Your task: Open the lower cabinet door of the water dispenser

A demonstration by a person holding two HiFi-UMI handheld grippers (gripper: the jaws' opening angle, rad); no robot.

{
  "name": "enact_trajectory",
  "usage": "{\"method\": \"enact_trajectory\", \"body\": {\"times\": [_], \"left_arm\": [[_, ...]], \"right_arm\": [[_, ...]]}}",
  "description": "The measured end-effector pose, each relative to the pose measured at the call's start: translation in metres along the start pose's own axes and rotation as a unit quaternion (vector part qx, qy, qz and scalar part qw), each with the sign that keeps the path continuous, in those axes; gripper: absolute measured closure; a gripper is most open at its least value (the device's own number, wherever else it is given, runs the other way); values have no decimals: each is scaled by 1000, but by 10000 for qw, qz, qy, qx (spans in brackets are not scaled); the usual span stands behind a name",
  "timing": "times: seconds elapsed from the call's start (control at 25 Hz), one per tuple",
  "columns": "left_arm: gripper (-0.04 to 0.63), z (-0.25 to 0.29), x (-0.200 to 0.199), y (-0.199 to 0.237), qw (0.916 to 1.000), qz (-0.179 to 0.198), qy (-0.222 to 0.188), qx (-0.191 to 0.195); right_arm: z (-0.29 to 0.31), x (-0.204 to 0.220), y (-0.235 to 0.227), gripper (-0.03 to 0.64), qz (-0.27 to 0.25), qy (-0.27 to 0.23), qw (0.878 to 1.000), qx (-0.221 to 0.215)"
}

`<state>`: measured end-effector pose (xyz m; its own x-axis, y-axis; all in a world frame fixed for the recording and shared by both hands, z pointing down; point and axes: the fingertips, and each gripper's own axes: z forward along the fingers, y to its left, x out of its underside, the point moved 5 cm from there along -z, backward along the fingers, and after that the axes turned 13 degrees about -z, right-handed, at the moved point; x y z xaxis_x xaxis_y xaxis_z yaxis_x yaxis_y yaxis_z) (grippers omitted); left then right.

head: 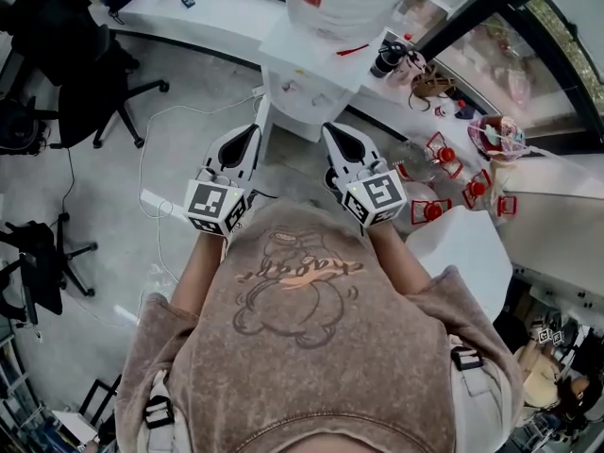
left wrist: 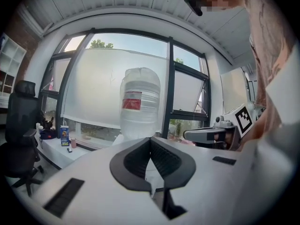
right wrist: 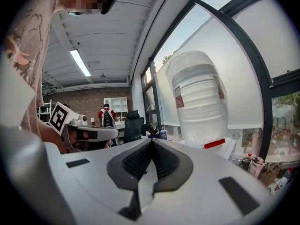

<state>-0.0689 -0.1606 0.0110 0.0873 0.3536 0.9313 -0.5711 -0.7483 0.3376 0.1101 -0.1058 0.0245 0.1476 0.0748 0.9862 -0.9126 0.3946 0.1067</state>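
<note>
Both grippers clenched and empty, hovering before the dispenser (head: 307, 88)

The left gripper (left wrist: 151, 139) and right gripper (right wrist: 152, 141) are pointing at it, jaws pressed together. Only the head view is showing its white body, just ahead; its lower door is not showing clearly from above. The gripper views are catching just the bottle (left wrist: 139, 104) on top. Its contents are unclear.

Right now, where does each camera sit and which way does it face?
Head view: on the person's head, steeply down at the water dispenser; shirt, forearms, left tool, right tool.
Left gripper view: on the left tool, facing the water bottle and window; own shut jaws.
Right gripper view: on the right tool, facing that bottle; own shut jaws.
Shared: both gripper views catch the bottle and the other tool.
</note>
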Motion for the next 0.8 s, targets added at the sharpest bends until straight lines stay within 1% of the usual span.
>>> {"method": "enact_trajectory", "body": {"times": [0.24, 0.52, 0.8], "left_arm": [[583, 10, 18, -19, 9996, 154, 70, 236], [583, 9, 22, -25, 9998, 97, 8, 190], [583, 9, 20, -26, 9998, -7, 5, 192]], "right_arm": [[-11, 9, 0, 611, -39, -25, 9999, 121], [-20, 15, -4, 611, 229, -62, 9994, 270], [-22, 12, 0, 612, 235, -110, 9993, 280]]}}
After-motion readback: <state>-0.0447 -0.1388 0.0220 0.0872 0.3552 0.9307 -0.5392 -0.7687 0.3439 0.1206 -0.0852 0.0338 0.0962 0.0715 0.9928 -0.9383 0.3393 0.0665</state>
